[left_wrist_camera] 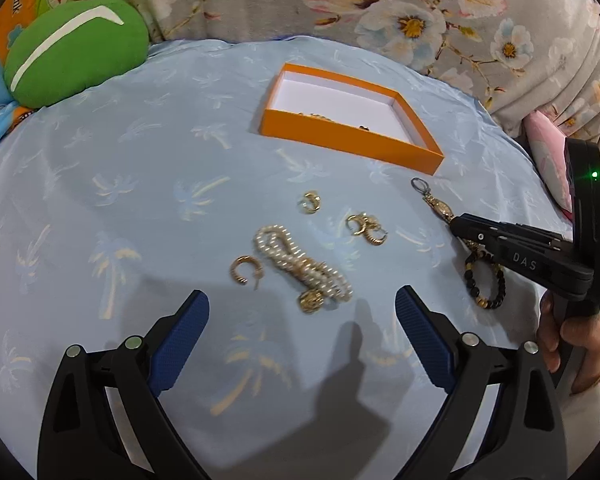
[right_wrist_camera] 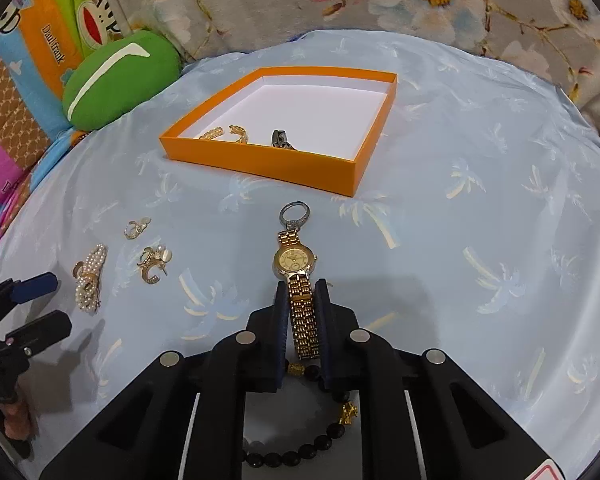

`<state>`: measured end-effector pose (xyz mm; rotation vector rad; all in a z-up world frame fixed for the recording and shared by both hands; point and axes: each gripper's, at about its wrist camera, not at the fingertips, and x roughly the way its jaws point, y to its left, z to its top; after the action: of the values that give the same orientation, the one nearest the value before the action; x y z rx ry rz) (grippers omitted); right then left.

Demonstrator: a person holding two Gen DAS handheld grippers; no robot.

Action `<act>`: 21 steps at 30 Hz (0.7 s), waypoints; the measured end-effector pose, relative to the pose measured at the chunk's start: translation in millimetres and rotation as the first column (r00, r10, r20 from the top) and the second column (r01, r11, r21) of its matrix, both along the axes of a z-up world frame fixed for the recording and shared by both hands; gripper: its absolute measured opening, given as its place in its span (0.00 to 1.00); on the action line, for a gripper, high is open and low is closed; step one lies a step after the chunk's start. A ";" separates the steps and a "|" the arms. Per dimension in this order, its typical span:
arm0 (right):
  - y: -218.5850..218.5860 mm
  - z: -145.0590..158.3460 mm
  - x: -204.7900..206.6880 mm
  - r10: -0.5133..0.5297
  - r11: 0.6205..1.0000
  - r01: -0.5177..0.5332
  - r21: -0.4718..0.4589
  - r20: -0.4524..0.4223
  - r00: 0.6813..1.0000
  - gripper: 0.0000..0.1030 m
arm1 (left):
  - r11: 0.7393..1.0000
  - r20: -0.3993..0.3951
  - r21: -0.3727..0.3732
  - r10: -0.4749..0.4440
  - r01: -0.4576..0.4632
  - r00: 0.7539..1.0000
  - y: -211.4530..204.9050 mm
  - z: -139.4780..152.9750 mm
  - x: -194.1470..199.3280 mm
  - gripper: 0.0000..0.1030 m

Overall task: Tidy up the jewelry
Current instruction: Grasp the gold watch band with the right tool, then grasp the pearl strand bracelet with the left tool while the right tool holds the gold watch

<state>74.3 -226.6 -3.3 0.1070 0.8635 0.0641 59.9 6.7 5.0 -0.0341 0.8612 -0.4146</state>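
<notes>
1. Left wrist view: my left tool point(left_wrist_camera: 302, 316) hangs wide open at the bottom of the frame and grips nothing. Just beyond it, at centre, lie the pearl strand point(left_wrist_camera: 300, 270) and loose gold hoop earrings point(left_wrist_camera: 246, 270). The orange box point(left_wrist_camera: 350, 138) sits upper centre, well apart from them. My right tool point(left_wrist_camera: 456, 226) comes in from the right edge, tips down on the gold watch point(left_wrist_camera: 440, 206).

2. Right wrist view: my right tool point(right_wrist_camera: 298, 308) has its jaws drawn close on either side of the gold watch's point(right_wrist_camera: 296, 266) band; I judge them clamped on it, though contact is hard to confirm. A silver ring point(right_wrist_camera: 295, 214) touches the watch's far end, and a black bead bracelet point(right_wrist_camera: 300, 448) lies under the tool.

3. Risk: the limp band may slip free on lifting, or the ring may be dragged along.

4. Room: the cloth between watch and box lies bare. The box's near wall must be cleared, and a few pieces point(right_wrist_camera: 236, 134) already crowd its near side, so the white floor behind them looks safer.
</notes>
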 end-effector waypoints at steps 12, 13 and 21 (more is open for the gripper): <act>10.5 -0.7 17.9 -0.050 0.998 0.050 -0.032 0.000 0.999 0.14 | 0.999 -0.027 0.001 0.039 -0.039 0.999 -15.3 -3.3 18.8 0.78; 11.0 -0.7 17.9 -0.057 0.998 0.057 -0.036 0.001 0.998 0.13 | 0.999 -0.030 -0.009 0.038 -0.038 0.999 -13.6 -3.1 18.5 0.78; 4.6 1.0 2.2 -0.120 0.992 0.119 0.027 0.029 0.992 0.11 | 1.000 -0.022 -0.001 0.029 -0.029 0.999 -16.5 -3.1 16.9 0.61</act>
<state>76.5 -222.0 -2.2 0.1812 0.8240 -0.0355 76.9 -9.9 2.0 -0.0529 0.8812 -0.3879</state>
